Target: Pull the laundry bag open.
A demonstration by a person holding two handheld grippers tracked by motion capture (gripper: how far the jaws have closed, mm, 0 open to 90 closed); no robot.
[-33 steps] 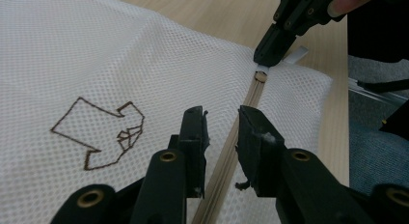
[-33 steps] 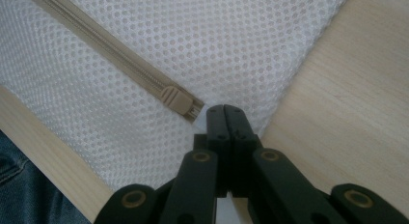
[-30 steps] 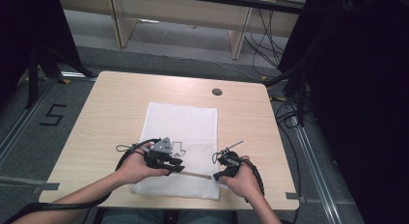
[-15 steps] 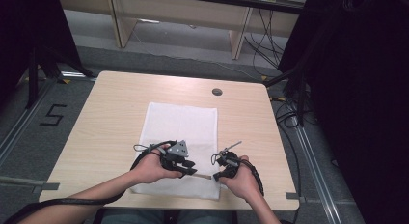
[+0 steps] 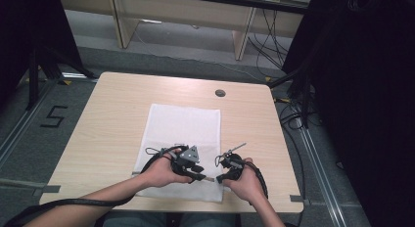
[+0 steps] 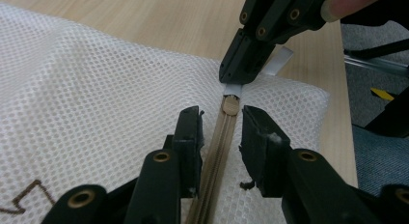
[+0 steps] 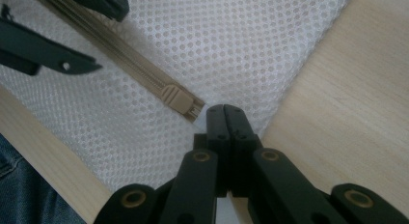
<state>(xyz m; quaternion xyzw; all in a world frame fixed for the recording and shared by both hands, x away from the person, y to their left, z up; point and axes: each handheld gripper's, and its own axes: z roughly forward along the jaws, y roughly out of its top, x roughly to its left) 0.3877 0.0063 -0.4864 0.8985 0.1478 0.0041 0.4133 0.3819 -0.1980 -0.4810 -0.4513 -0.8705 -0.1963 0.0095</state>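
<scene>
Mesh bag [image 5: 182, 139], white, zippered: lies flat at the worktop's [image 5: 112, 119] 6 o'clock edge. Beige zipper [image 6: 217, 151] runs along its near hem, slider [image 7: 176, 99] at the right end. Left gripper [image 6: 222, 132]: jaws parted, having just been opening, straddling the zipper without pressing it. Right gripper [image 7: 225, 119]: jaws closed, pinching the white tab [image 6: 279, 64] at the bag's corner, at 12 o'clock from the slider in the left gripper view.
</scene>
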